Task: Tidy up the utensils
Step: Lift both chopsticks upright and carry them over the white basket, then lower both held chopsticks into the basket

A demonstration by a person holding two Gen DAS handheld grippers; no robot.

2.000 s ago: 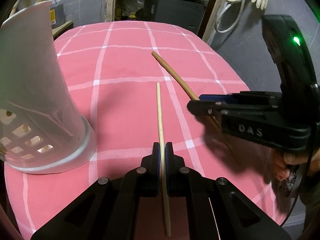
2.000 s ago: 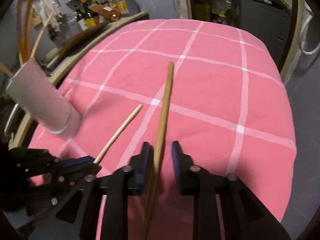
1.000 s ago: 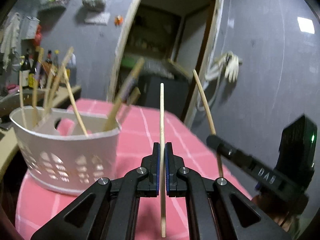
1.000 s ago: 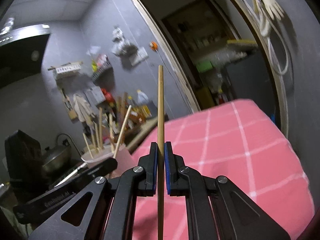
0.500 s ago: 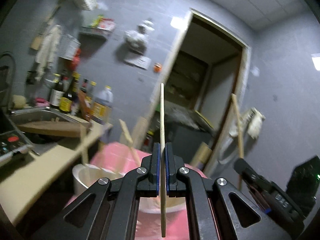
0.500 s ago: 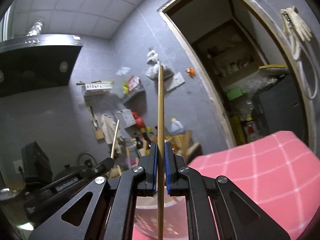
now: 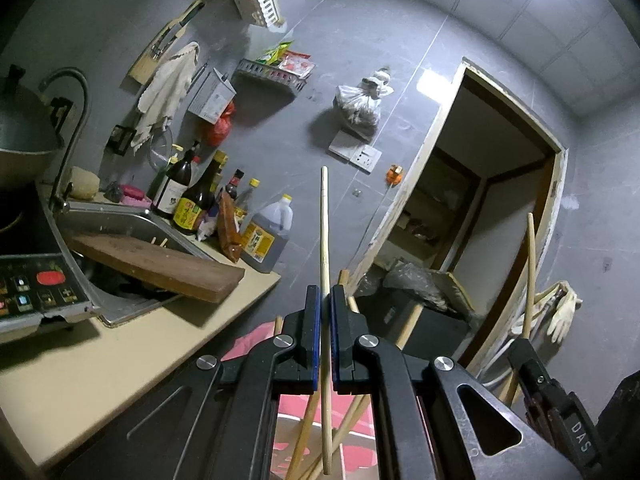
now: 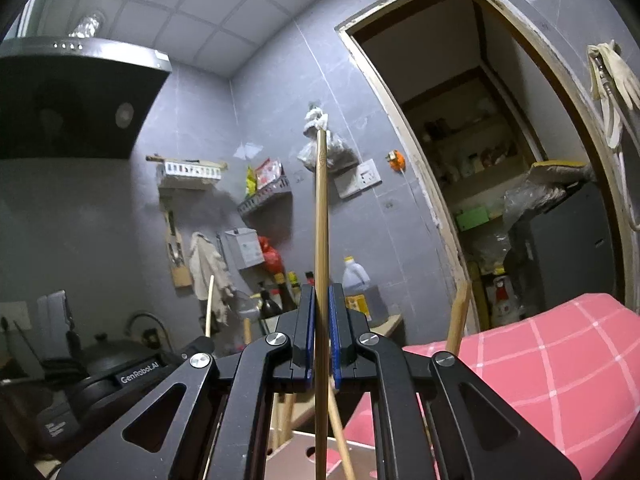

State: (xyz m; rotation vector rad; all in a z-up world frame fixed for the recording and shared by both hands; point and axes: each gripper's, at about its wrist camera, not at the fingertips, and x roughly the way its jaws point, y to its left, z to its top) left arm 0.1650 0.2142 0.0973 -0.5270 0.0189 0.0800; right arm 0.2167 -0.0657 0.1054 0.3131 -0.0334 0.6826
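My left gripper is shut on a thin pale chopstick that stands upright; its lower end hangs over the white utensil holder, where several chopsticks lean. My right gripper is shut on a darker, thicker chopstick, also upright, above the same holder. Each wrist view shows the other tool: the right gripper with its stick at the right edge, the left gripper with its pale stick at the lower left. The holder is mostly hidden behind the fingers.
The pink checked tablecloth lies to the right of the holder. On the left a beige counter carries a steel sink, a wooden board and sauce bottles. A doorway and hanging gloves stand behind.
Both grippers rose off the table with their chopsticks and tipped up to level. They moved towards the holder, which has dropped from mid-view to below the fingers.
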